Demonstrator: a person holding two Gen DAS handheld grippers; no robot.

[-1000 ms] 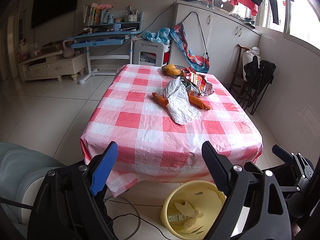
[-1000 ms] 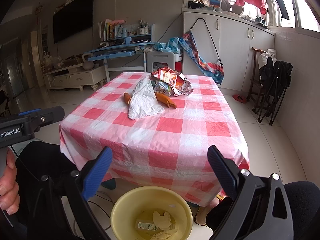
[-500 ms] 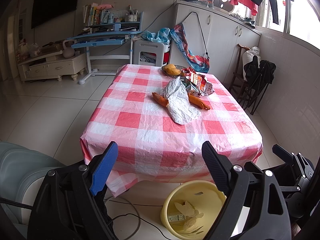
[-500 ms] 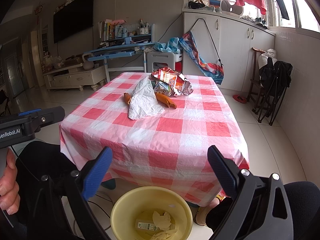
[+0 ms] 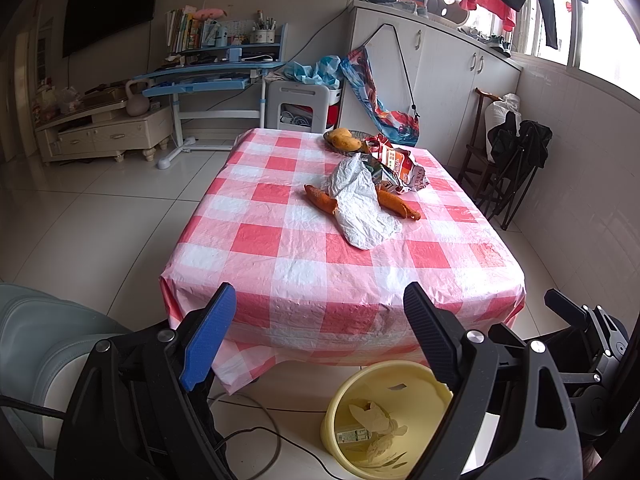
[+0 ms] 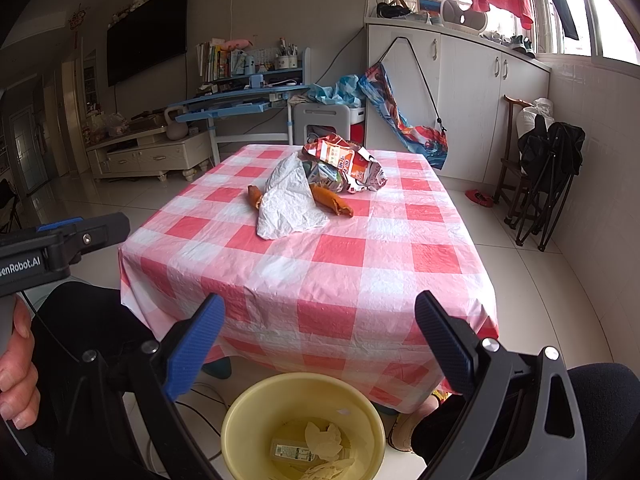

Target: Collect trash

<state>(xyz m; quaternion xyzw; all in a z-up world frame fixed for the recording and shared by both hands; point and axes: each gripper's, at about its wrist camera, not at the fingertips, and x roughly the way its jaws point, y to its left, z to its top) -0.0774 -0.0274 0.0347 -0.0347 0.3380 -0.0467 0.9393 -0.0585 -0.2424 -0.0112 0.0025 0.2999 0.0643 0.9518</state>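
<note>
Both held low in front of the table (image 5: 312, 280), short of its near edge: left gripper (image 5: 320, 320) with fingers spread wide and nothing between them, right gripper (image 6: 320, 328) likewise wide apart and bare. On the red-and-white checked tablecloth (image 6: 340, 256), toward the far half, a crumpled white plastic bag (image 5: 360, 208) draped over two orange peels (image 5: 320, 200), touching a torn snack wrapper (image 5: 400, 164) just behind it. Farther back, near the far edge, a dish of yellow fruit (image 5: 344, 139). On the floor under the near edge, a yellow bin (image 6: 248, 420) already holding crumpled tissue (image 6: 324, 436) and a small labelled carton (image 6: 292, 450). At the left of the right wrist view, a hand (image 6: 16, 372) gripping the other tool's handle.
</note>
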